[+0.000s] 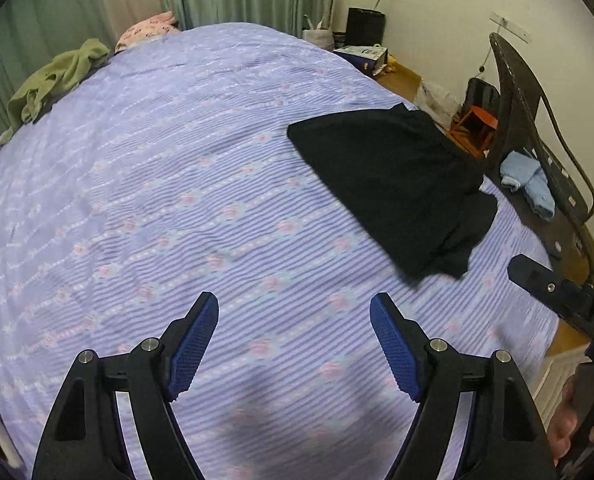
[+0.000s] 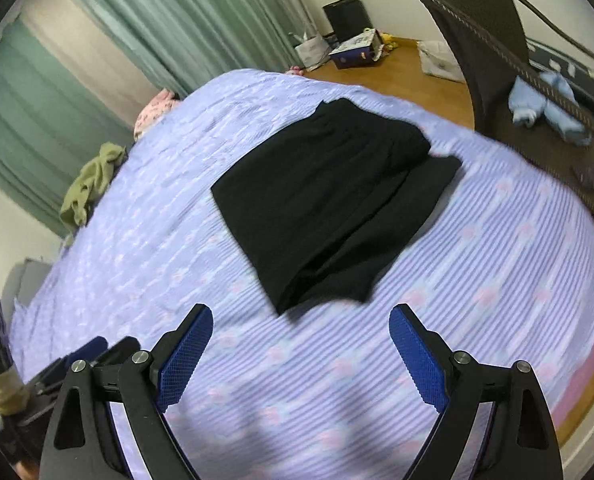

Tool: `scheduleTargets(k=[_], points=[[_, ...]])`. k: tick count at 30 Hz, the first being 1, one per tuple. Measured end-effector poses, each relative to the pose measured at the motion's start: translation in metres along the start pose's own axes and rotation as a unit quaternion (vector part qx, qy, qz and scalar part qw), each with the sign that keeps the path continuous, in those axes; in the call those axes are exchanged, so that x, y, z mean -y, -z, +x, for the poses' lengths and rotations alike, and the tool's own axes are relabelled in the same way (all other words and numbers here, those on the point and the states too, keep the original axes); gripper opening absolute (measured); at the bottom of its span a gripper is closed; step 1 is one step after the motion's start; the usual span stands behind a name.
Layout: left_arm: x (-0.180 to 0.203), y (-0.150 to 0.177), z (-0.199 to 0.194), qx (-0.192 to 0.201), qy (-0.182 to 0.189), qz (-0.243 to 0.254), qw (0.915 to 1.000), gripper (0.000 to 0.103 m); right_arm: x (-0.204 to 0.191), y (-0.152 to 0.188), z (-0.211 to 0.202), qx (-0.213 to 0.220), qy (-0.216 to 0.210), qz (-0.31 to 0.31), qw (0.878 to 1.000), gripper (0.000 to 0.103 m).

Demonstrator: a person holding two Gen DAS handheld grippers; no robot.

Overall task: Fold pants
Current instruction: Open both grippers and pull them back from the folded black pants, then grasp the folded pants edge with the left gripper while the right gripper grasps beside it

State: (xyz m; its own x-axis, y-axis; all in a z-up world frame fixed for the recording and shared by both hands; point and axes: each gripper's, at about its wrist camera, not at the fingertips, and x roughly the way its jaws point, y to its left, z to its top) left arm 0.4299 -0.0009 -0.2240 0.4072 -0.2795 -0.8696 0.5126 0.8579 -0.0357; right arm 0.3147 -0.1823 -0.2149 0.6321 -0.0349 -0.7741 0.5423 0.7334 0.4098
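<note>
Black pants (image 1: 393,184) lie folded in a flat rectangle on the purple striped bedspread (image 1: 177,184), near the bed's right side. In the right wrist view the pants (image 2: 329,200) lie just beyond my fingertips, layers stacked with a lower layer sticking out to the right. My left gripper (image 1: 295,312) is open and empty, above bare bedspread, left of and nearer than the pants. My right gripper (image 2: 301,324) is open and empty, hovering just short of the pants' near corner. Part of the right gripper's body (image 1: 569,300) shows at the right edge of the left wrist view.
A green garment (image 1: 57,80) and a pink one (image 1: 149,30) lie at the bed's far edge by green curtains. A dark mesh chair (image 2: 497,40) holding a light blue cloth (image 2: 549,100) stands right of the bed. Boxes and bags (image 2: 357,52) sit on the wooden floor.
</note>
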Motion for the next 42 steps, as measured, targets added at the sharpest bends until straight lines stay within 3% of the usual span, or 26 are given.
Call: scheduleTargets(k=[5,11,15,21,24,29,34,36,42], points=[[-0.018,0.009,0.023,0.000,0.001,0.017,0.9999,0.078,-0.010,0.028,0.029,0.012,-0.015,0.071,0.997,0.091],[-0.026,0.001,0.066,-0.010,0.011,0.024,0.9996,0.078,-0.003,0.038,0.078,0.021,-0.029,0.141,0.989,0.091],[-0.028,-0.015,0.091,-0.010,0.031,0.027,0.9991,0.078,0.007,0.040,0.111,0.015,-0.041,0.187,0.981,0.090],[-0.023,-0.046,0.122,-0.003,0.036,0.060,0.9975,0.078,0.010,0.030,0.132,0.037,-0.050,0.206,0.977,0.089],[-0.022,-0.067,0.137,-0.004,0.072,0.061,0.9956,0.078,0.013,0.023,0.139,0.042,-0.050,0.214,0.975,0.087],[-0.024,-0.110,0.164,-0.006,0.140,0.022,0.9899,0.078,0.021,0.011,0.147,0.048,-0.045,0.234,0.970,0.075],[-0.036,-0.151,0.209,-0.027,0.199,-0.076,0.9766,0.078,0.025,0.007,0.151,0.047,-0.035,0.251,0.966,0.066],[-0.040,-0.160,0.227,-0.037,0.221,-0.113,0.9681,0.078,0.023,0.005,0.153,0.046,-0.028,0.251,0.966,0.065],[-0.034,-0.167,0.244,-0.022,0.256,-0.141,0.9561,0.077,0.021,0.001,0.157,0.046,-0.016,0.245,0.968,0.064]])
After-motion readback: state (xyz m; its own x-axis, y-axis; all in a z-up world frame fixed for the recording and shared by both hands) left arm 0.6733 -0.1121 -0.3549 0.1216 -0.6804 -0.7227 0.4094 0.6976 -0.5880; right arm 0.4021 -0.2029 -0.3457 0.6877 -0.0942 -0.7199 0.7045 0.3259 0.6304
